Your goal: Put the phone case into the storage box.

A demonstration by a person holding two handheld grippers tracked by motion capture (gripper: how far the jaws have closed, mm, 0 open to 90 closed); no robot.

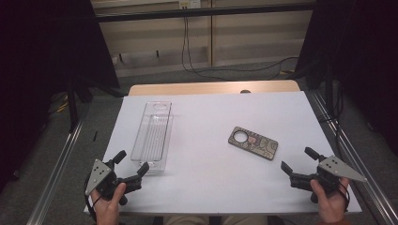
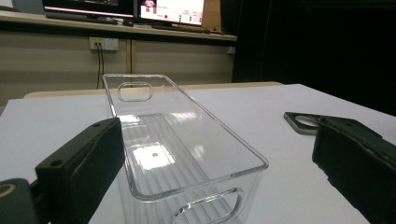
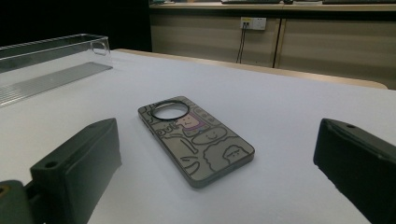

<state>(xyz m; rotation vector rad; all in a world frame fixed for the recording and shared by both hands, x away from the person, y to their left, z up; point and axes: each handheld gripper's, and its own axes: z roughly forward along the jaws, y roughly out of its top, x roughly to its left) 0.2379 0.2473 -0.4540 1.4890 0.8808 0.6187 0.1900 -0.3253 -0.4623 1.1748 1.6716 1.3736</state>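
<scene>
Claws sat low at the near corners of the white worktop [image 1: 211,187], both spread wide and holding nothing. Judging by its aim, the right claw [image 1: 296,163] was lined up on the phone case [image 1: 253,143], which lay flat, patterned back up, right of centre and well apart from the clear bin [image 1: 152,136]. The case's long axis ran slantwise, its round camera hole toward the far left and its plain end toward the near right. Seen from the right gripper view, the case [image 3: 196,140] lay between the jaws, a likely setup for a pinch across its width. The left claw [image 1: 133,161] faced the bin's near end, probably to steady it.
</scene>
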